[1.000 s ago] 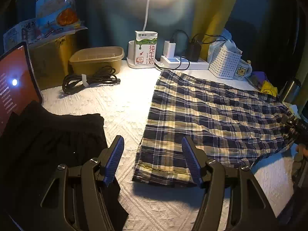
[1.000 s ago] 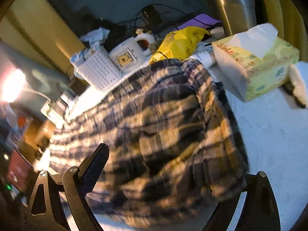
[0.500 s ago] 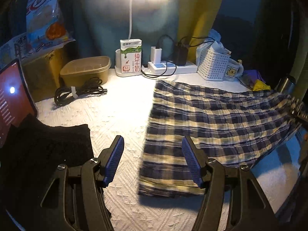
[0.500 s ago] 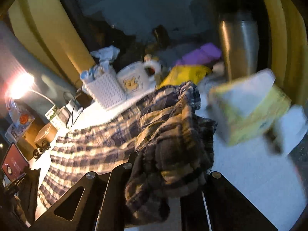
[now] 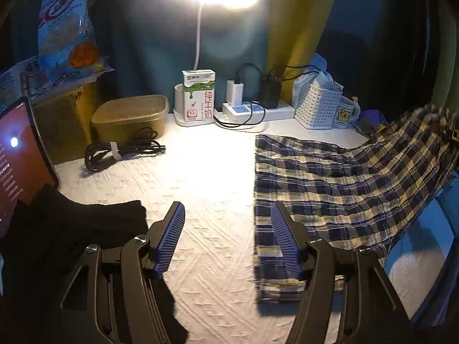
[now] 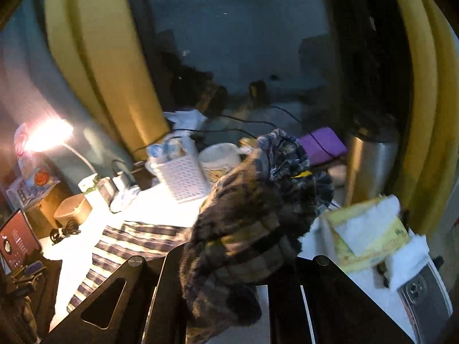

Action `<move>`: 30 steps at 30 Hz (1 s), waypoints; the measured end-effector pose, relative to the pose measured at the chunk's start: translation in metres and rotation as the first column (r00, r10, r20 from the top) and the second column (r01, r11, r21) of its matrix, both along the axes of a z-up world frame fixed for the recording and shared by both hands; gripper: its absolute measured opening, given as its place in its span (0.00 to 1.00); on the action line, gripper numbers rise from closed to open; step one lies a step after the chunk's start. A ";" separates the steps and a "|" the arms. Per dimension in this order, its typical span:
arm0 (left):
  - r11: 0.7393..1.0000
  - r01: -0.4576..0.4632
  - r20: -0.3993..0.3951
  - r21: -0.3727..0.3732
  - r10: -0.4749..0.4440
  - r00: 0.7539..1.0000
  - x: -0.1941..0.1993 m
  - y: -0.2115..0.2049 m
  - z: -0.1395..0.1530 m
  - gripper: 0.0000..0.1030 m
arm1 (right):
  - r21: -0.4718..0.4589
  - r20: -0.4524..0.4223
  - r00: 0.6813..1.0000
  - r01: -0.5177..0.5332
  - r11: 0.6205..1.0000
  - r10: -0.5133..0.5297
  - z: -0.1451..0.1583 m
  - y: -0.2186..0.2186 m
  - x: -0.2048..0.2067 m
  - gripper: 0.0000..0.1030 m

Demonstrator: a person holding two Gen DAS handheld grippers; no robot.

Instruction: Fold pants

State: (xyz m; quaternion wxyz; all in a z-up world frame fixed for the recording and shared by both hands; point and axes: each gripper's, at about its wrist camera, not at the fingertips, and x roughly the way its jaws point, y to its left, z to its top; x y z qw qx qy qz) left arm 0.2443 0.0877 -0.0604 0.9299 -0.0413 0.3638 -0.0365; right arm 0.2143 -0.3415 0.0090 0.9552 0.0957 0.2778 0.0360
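Left wrist view shows one pair of plaid pants (image 5: 324, 189) spread on the white cloth-covered table (image 5: 212, 177), its right end lifted off the surface; one black garment (image 5: 66, 229) lies at lower left; the left gripper (image 5: 228, 238) hovers with its two blue-padded fingers apart and nothing between them; one milk carton (image 5: 198, 94), one mug (image 5: 345, 113), one white basket (image 5: 318, 106) stand at the back; the right gripper (image 6: 229, 269) is clamped on bunched plaid cloth, which hides its fingertips; one tissue box (image 6: 367, 235) is blurred.
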 end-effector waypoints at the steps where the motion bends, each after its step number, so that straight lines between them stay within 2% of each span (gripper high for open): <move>1: 1.000 0.001 0.004 0.000 -0.001 1.000 0.000 0.004 0.000 0.61 | -0.015 0.006 1.000 -0.013 1.000 0.013 0.005 0.009 0.002 0.11; 7: 1.000 -0.007 0.021 -0.015 0.007 1.000 -0.001 0.028 -0.002 0.61 | -0.105 0.011 0.994 -0.105 0.989 0.107 0.019 0.075 0.024 0.11; 13: 0.999 -0.026 0.028 -0.043 0.027 0.999 -0.008 0.053 -0.008 0.61 | -0.152 -0.047 0.975 -0.223 0.963 0.218 0.004 0.150 0.048 0.11; 19: 0.997 -0.051 0.018 -0.065 0.052 0.998 -0.014 0.075 -0.014 0.61 | -0.176 -0.151 0.936 -0.341 0.923 0.317 -0.034 0.224 0.065 0.11; 22: 0.996 -0.059 0.010 -0.071 0.060 0.998 -0.017 0.081 -0.016 0.61 | -0.199 -0.222 0.906 -0.403 0.893 0.359 -0.059 0.259 0.069 0.12; 26: 0.996 -0.061 0.006 -0.068 0.061 0.998 -0.019 0.085 -0.018 0.61 | -0.254 -0.338 0.871 -0.450 0.856 0.358 -0.096 0.296 0.072 0.11; 27: 0.996 -0.061 0.004 -0.068 0.062 0.998 -0.020 0.086 -0.018 0.61 | -0.252 -0.355 0.864 -0.456 0.853 0.357 -0.101 0.299 0.072 0.14; 29: 0.996 -0.063 0.003 -0.067 0.063 0.998 -0.020 0.085 -0.018 0.61 | -0.243 -0.364 0.856 -0.468 0.850 0.368 -0.105 0.301 0.069 0.29; 30: 0.996 -0.063 0.002 -0.066 0.063 0.998 -0.020 0.084 -0.018 0.61 | -0.227 -0.364 0.848 -0.483 0.846 0.386 -0.103 0.301 0.066 0.47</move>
